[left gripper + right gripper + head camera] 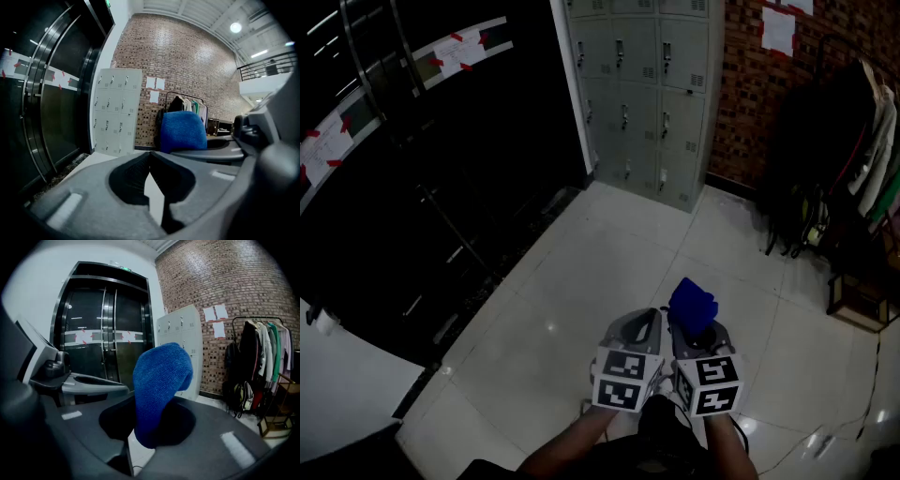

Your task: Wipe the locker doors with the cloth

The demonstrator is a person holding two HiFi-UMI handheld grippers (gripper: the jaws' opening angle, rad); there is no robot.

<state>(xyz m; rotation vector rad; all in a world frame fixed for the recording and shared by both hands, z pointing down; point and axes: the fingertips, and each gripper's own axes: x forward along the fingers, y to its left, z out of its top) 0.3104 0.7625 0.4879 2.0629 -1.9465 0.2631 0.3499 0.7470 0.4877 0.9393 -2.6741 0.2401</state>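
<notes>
A blue cloth (692,305) sticks up out of my right gripper (694,330), whose jaws are shut on it; in the right gripper view the cloth (158,390) fills the middle between the jaws. My left gripper (642,328) sits close beside it on the left, shut with nothing in it, and its jaws meet at the tip (150,157). The grey lockers (647,89) stand far ahead against the wall, well beyond both grippers, and show small in the left gripper view (115,112) and behind the cloth in the right gripper view (180,336).
Dark glass doors (422,159) run along the left. A brick wall (750,84) stands right of the lockers. A clothes rack with hanging coats and bags (839,169) fills the right side. White tiled floor (609,253) lies between me and the lockers.
</notes>
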